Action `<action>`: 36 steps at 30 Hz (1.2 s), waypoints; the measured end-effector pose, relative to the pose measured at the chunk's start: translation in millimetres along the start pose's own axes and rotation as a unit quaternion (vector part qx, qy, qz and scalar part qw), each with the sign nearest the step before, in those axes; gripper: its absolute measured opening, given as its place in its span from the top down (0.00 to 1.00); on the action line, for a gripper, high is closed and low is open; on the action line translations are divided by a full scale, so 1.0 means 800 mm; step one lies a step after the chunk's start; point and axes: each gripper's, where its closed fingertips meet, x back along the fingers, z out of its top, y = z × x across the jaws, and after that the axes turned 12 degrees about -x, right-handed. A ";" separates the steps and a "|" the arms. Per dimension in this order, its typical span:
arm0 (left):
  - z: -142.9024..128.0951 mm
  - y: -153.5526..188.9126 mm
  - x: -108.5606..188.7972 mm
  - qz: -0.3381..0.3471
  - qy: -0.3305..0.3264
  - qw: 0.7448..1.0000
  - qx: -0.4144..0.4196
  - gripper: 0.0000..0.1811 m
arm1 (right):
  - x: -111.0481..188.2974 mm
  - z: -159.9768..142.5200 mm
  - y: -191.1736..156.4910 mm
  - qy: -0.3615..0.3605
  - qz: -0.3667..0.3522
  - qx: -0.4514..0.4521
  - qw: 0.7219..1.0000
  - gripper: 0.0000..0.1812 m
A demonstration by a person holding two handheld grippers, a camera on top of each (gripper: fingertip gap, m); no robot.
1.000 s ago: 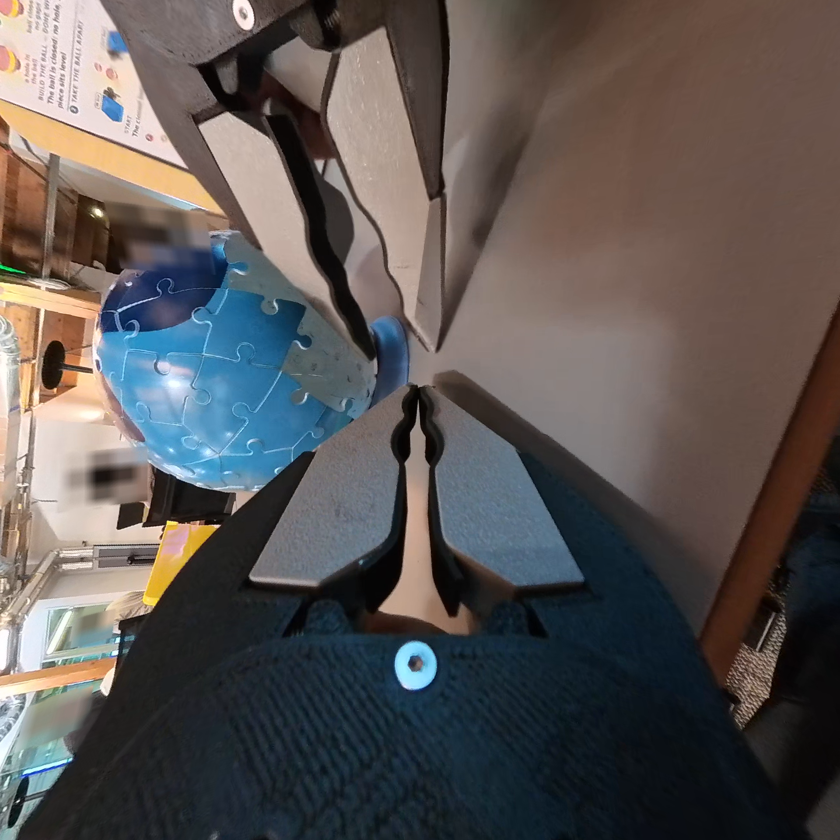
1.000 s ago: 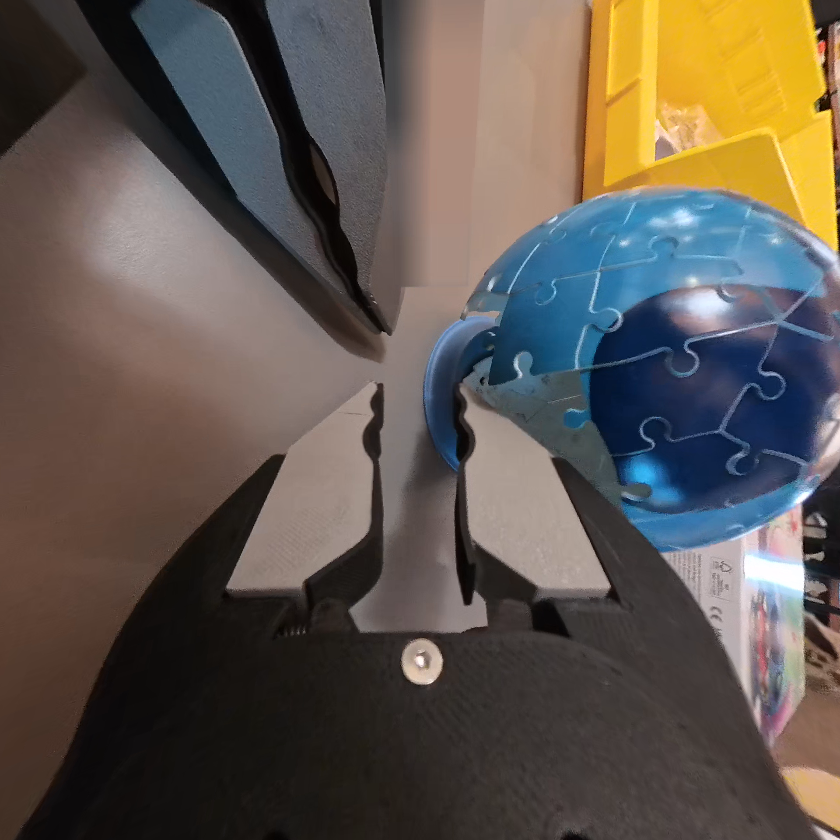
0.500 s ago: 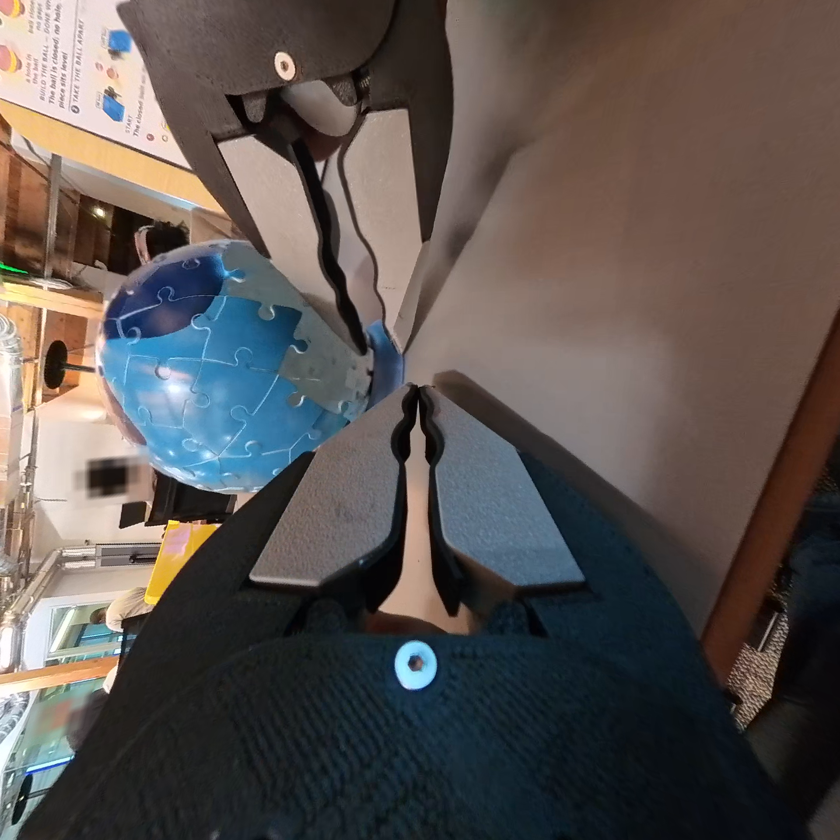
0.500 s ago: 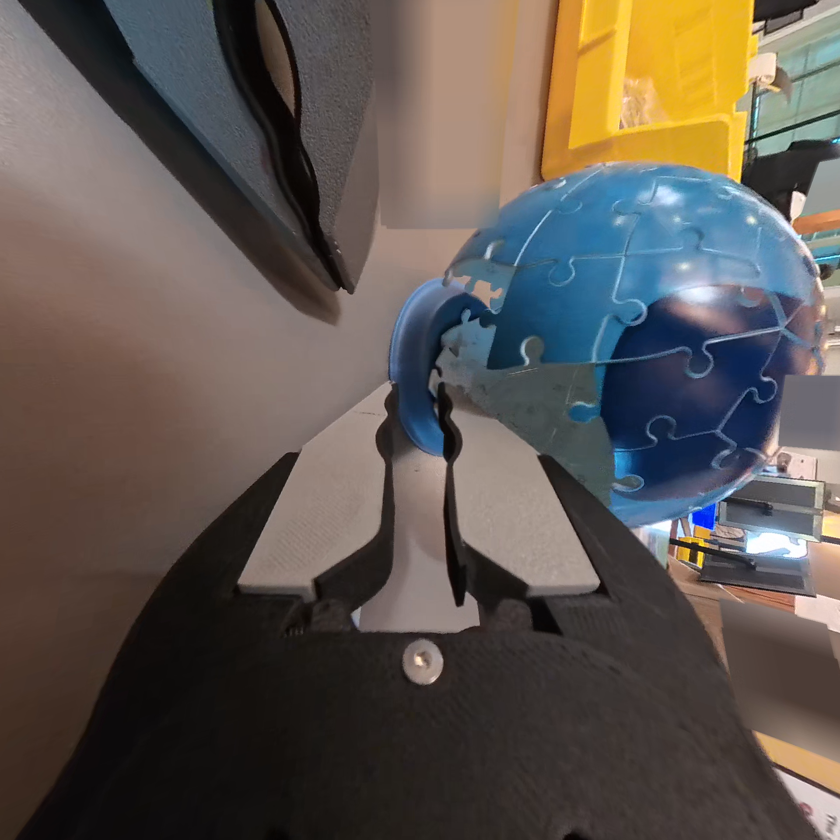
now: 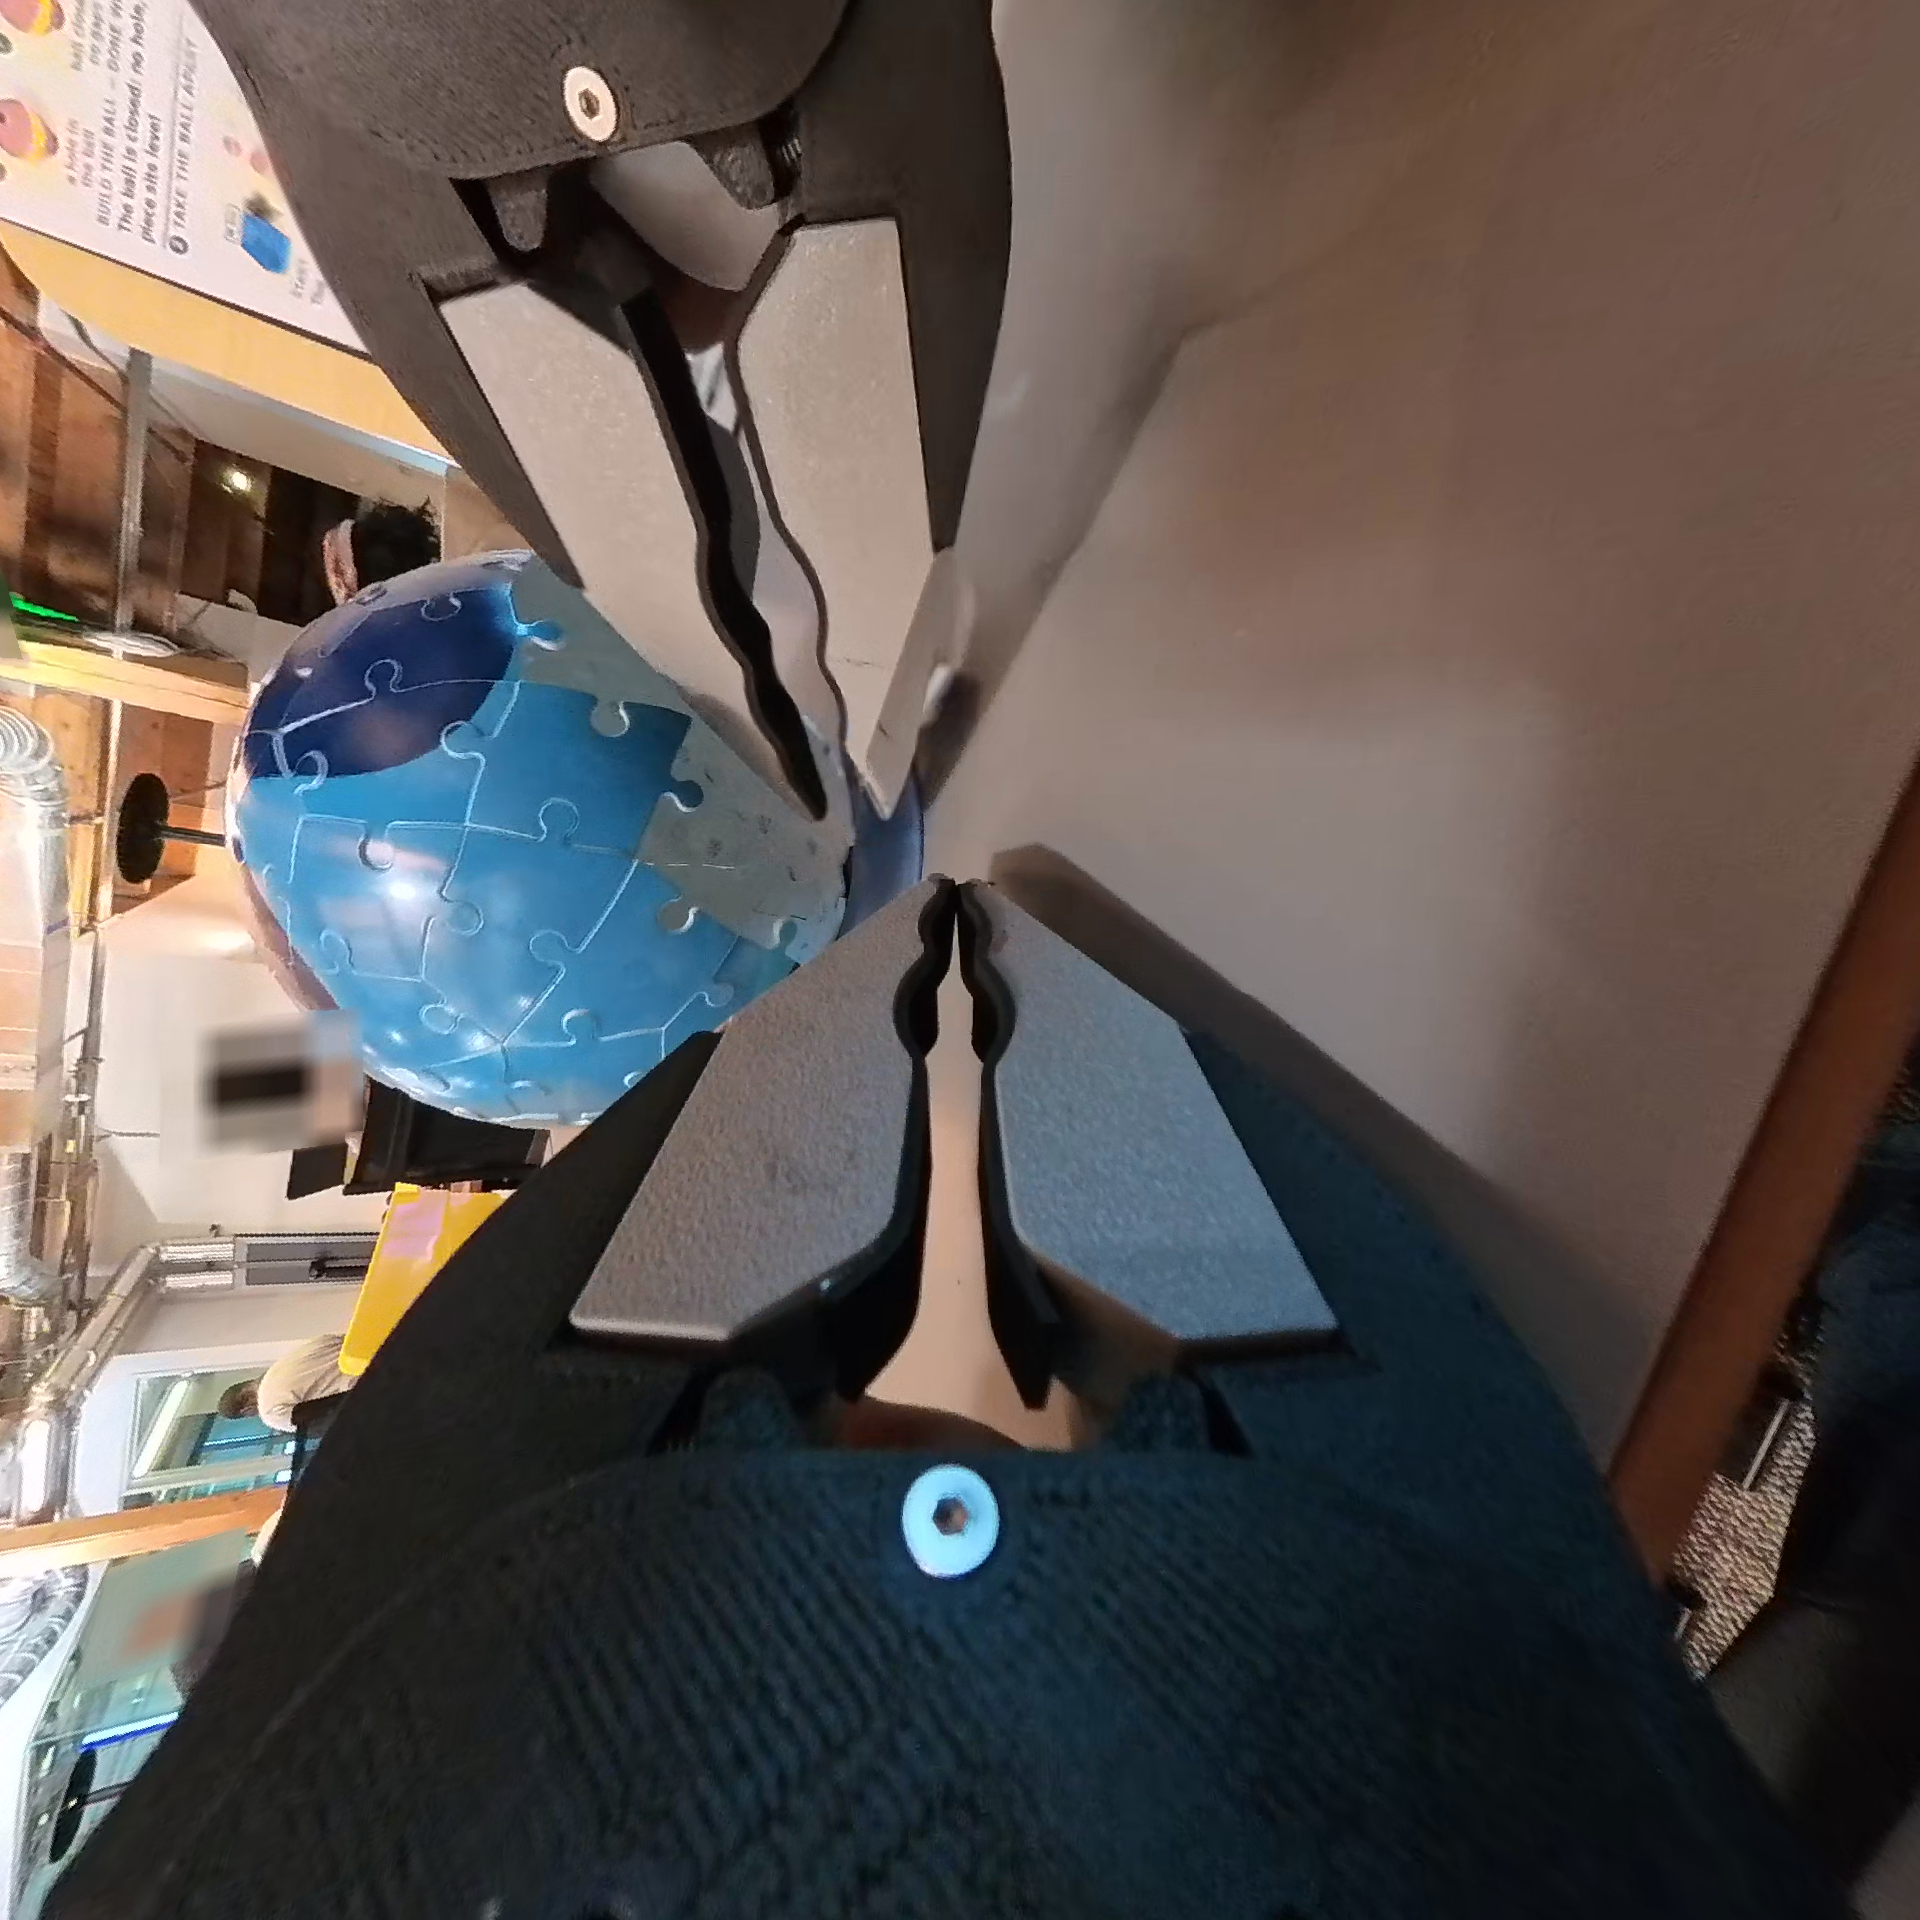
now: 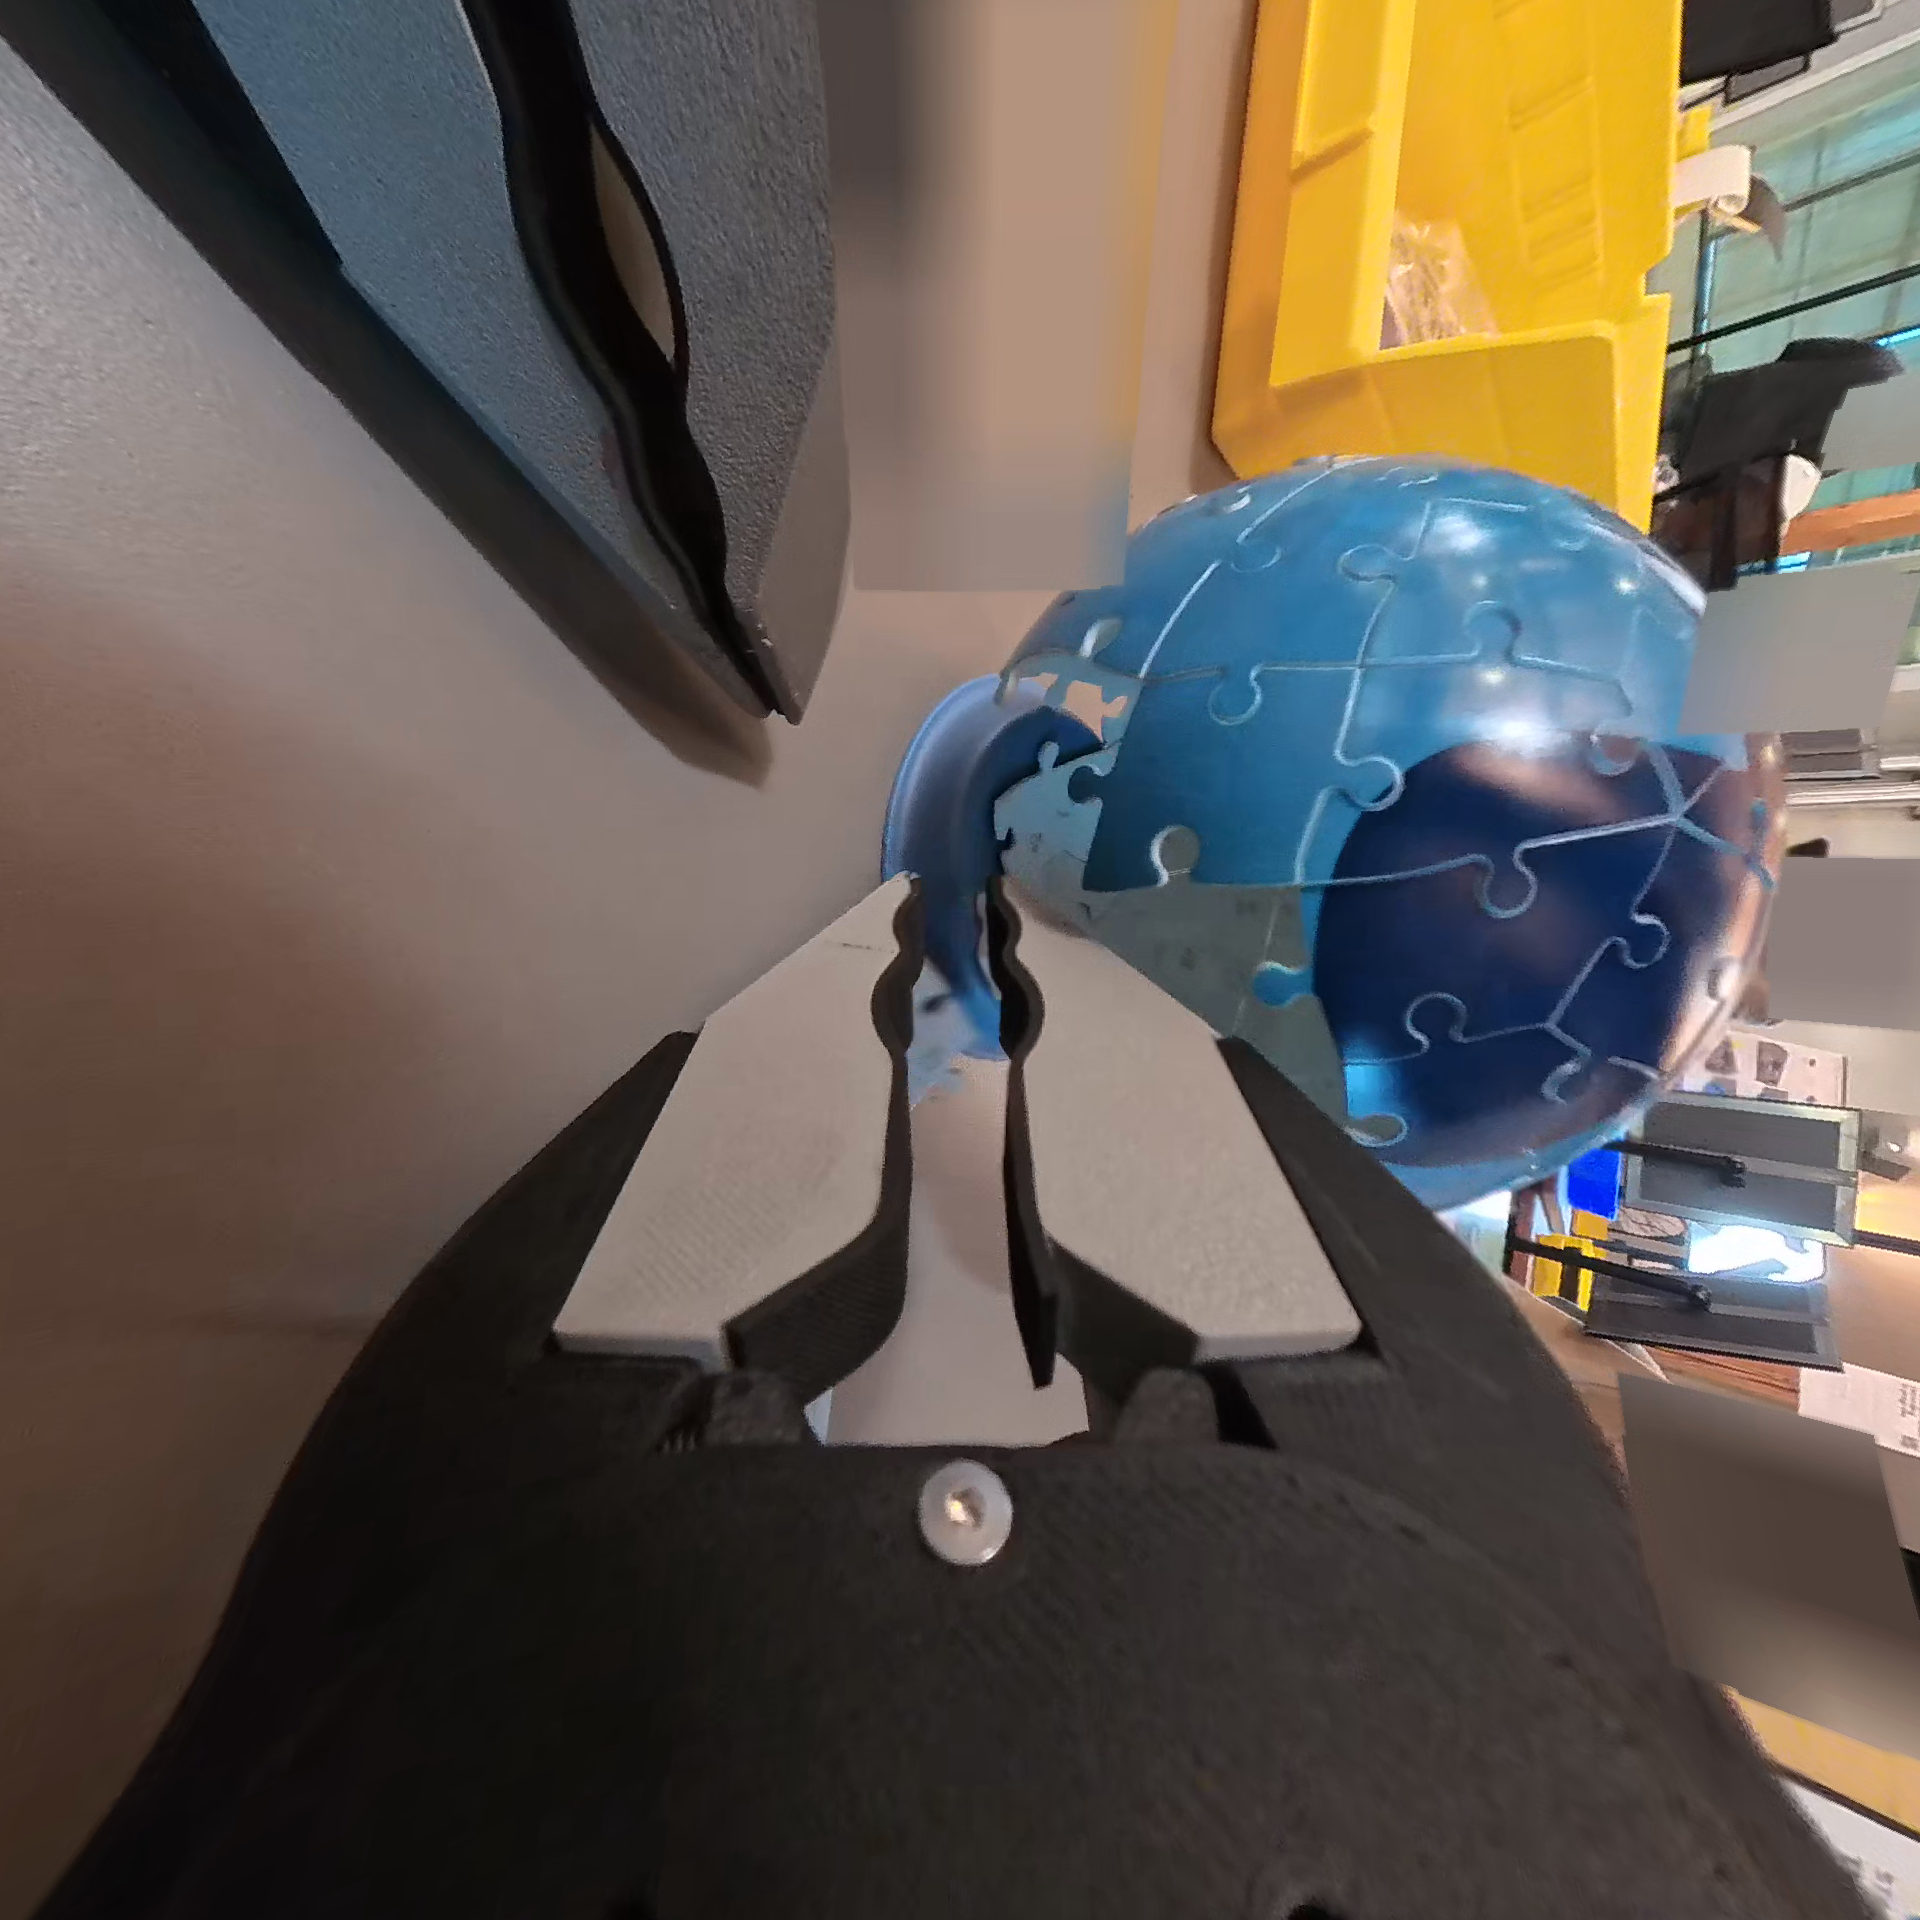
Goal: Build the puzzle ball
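Observation:
The blue puzzle ball (image 5: pixel 499 883) stands on a blue ring stand (image 5: pixel 896 844) on the grey table (image 5: pixel 1455 520). In the right wrist view the ball (image 6: pixel 1403 779) shows a small gap in its shell beside the stand (image 6: pixel 935 790). My right gripper (image 6: pixel 951 894) has its jaws closed to a narrow gap on the stand's rim. It comes in from the top of the left wrist view (image 5: pixel 847 805). My left gripper (image 5: pixel 954 891) is shut and empty, its tips just off the stand. It shows at the upper left of the right wrist view (image 6: pixel 774 707).
Yellow storage bins (image 6: pixel 1455 260) stand behind the ball. The table's wooden edge (image 5: pixel 1766 1143) runs along the right of the left wrist view. A printed poster (image 5: pixel 156 156) hangs at the far side. About 5 cm separates my left fingertips from my right.
My right gripper moved in onto the stand and its jaws narrowed around the rim. The ball and stand shifted slightly with it. The left gripper stayed shut and still.

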 end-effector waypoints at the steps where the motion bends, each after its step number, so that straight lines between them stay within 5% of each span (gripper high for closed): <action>1: 0.000 0.000 0.000 0.000 0.000 1.000 0.000 1.00 | 0.001 -0.001 0.001 -0.001 -0.001 0.001 1.000 0.95; 8: -0.001 0.000 0.001 0.003 0.000 1.000 -0.002 1.00 | 0.027 -0.026 -0.005 -0.021 0.015 -0.030 0.999 0.89; 12: 0.000 -0.004 0.003 0.005 0.008 1.000 0.012 1.00 | 0.063 -0.018 -0.001 0.069 0.049 -0.113 0.990 0.87; 16: -0.006 -0.021 0.025 -0.007 0.052 0.993 0.102 0.92 | 0.108 -0.008 0.033 0.224 0.115 -0.266 0.931 0.86; 19: -0.031 -0.048 0.044 0.009 0.074 0.977 0.198 0.85 | 0.126 -0.006 0.078 0.329 0.176 -0.379 0.846 0.65; 23: -0.048 -0.080 0.043 -0.019 0.113 0.932 0.343 0.71 | 0.105 -0.012 0.102 0.346 0.276 -0.429 0.787 0.53; 27: -0.066 -0.090 0.016 -0.071 0.100 0.910 0.396 0.57 | 0.062 -0.021 0.098 0.304 0.327 -0.432 0.784 0.55; 36: -0.072 -0.094 -0.009 -0.149 0.134 0.855 0.478 0.52 | 0.036 -0.027 0.105 0.256 0.403 -0.485 0.733 0.63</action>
